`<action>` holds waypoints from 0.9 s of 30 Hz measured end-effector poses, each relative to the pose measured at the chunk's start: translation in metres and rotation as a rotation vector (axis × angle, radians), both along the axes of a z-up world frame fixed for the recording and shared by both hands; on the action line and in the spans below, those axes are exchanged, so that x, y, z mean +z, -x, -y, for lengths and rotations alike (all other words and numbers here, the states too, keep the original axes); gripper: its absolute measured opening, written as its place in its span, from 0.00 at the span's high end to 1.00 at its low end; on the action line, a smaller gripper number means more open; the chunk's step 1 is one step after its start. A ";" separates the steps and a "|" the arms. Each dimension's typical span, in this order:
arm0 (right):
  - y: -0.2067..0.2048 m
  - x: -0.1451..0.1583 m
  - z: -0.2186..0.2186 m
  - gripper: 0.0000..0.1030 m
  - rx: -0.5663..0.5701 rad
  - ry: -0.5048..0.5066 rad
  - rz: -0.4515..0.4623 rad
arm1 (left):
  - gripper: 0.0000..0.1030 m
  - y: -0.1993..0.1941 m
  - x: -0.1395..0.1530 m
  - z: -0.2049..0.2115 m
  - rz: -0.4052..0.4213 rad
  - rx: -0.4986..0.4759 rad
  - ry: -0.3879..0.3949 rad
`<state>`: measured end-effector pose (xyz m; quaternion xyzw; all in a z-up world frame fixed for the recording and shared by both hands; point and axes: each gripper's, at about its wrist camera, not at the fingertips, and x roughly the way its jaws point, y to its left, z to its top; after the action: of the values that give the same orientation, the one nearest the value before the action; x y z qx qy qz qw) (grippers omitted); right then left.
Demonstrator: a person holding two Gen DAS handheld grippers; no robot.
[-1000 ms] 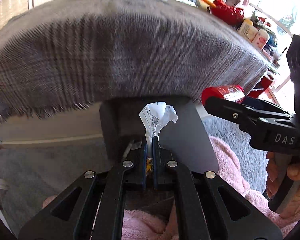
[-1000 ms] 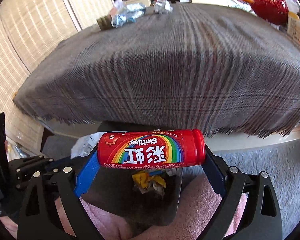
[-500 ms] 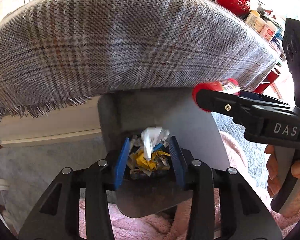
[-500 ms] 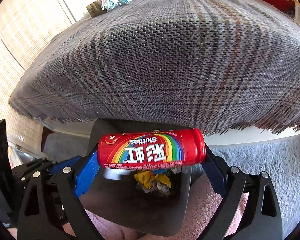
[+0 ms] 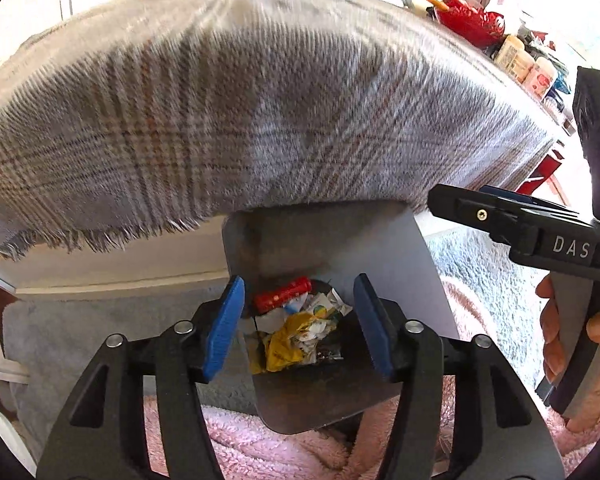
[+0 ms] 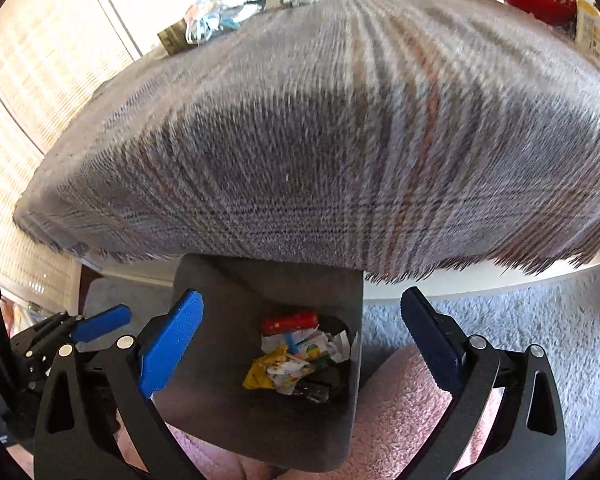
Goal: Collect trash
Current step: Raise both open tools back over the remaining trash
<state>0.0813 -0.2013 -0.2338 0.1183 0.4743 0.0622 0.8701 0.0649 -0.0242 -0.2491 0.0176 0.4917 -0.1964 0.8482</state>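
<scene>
In bin (image 6: 228, 400): 1 red tube (image 6: 289, 322), both grippers (image 5: 298, 320) (image 6: 304, 344) open.

Both wrist views look closely down into the same grey bin (image 5: 332, 240) beneath the plaid-covered table (image 6: 340, 140).

The plaid cloth (image 6: 340, 140) is blurred by motion; the bin (image 6: 220, 400) hides its own bottom under wrappers (image 6: 284, 368).

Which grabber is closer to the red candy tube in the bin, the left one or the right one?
Hard to call; maybe the left, slightly. The left gripper hangs open right above the red candy tube in the bin. The right gripper is open too, above the bin's mouth from the other side.
</scene>
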 end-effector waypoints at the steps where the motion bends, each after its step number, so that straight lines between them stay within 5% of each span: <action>1: 0.000 0.005 0.002 0.03 -0.001 0.006 0.012 | 0.43 0.000 0.004 -0.004 0.009 0.003 0.003; 6: -0.003 0.035 0.011 0.03 -0.013 0.019 0.085 | 0.32 -0.005 0.032 -0.020 0.067 0.026 0.016; 15: -0.033 0.089 0.023 0.03 -0.026 0.066 0.210 | 0.28 -0.024 0.082 -0.024 0.189 0.064 -0.004; 27: -0.091 0.114 0.028 0.03 -0.038 0.103 0.262 | 0.26 -0.091 0.116 -0.032 0.260 0.121 -0.027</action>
<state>0.1721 -0.2292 -0.1201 0.0733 0.3568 0.0362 0.9306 0.1559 0.0076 -0.1333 0.0248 0.3805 -0.1343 0.9147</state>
